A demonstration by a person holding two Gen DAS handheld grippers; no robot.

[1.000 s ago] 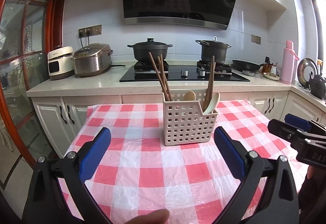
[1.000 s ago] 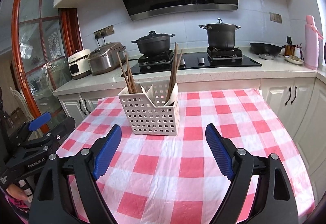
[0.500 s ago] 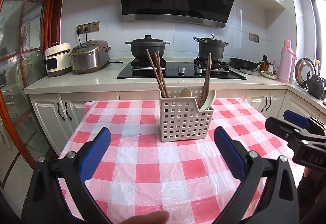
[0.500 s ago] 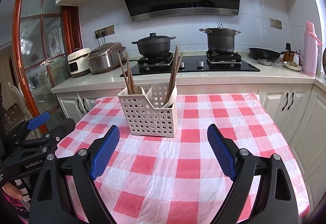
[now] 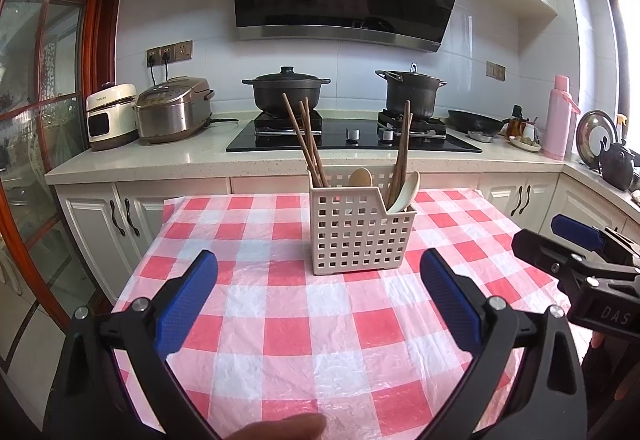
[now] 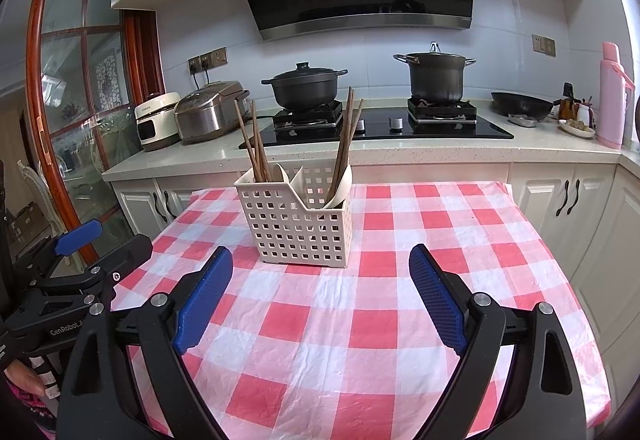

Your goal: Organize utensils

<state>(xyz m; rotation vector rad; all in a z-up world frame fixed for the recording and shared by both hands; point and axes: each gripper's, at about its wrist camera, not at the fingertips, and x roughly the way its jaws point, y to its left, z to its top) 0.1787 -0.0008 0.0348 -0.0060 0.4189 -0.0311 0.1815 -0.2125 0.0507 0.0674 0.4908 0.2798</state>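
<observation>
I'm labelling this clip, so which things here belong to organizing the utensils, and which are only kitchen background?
Belongs to the job:
white holder
chopsticks
wooden spoon
white spoon
left claw, open
right claw, open

Just background:
black pot
rice cooker
pink flask
checked tablecloth

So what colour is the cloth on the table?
Red and white checks, the tablecloth; clearest in the right wrist view.

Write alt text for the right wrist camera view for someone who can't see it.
A white perforated plastic utensil basket holding brown wooden chopsticks and pale spoons stands on a red-and-white checked tablecloth. The open right gripper with blue pads frames it, empty; the left gripper shows at the left edge.
</observation>
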